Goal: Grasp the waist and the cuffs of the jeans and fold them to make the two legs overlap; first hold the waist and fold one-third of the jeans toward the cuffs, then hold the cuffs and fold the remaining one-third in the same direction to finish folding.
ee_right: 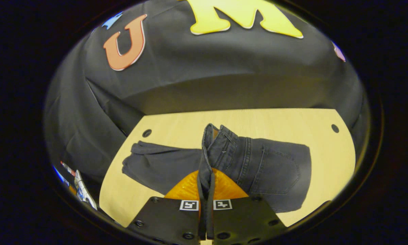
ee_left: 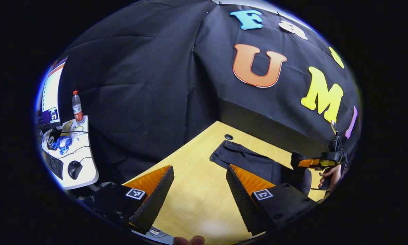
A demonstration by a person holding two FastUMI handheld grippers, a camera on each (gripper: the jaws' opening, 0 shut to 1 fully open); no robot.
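Dark jeans (ee_right: 268, 166) lie on the wooden table (ee_right: 258, 120), with the legs and cuffs (ee_right: 149, 163) stretching left in the right gripper view. My right gripper (ee_right: 205, 175) is shut on the waistband, which stands up as a pinched fold between its fingers. In the left gripper view the jeans (ee_left: 251, 160) lie to the right, and the right gripper (ee_left: 312, 163), held by a hand (ee_left: 329, 175), lifts the waist end. My left gripper (ee_left: 200, 167) hangs open above bare table (ee_left: 197, 200), left of the cuffs and touching nothing.
A white side desk (ee_left: 88, 173) at the far left carries a bottle (ee_left: 77, 108), a monitor (ee_left: 51, 95), a keyboard (ee_left: 55, 165) and a mouse (ee_left: 74, 169). The tabletop has round cable holes (ee_right: 147, 132) (ee_right: 335, 128) near its far corners. Black cloth walls close the back.
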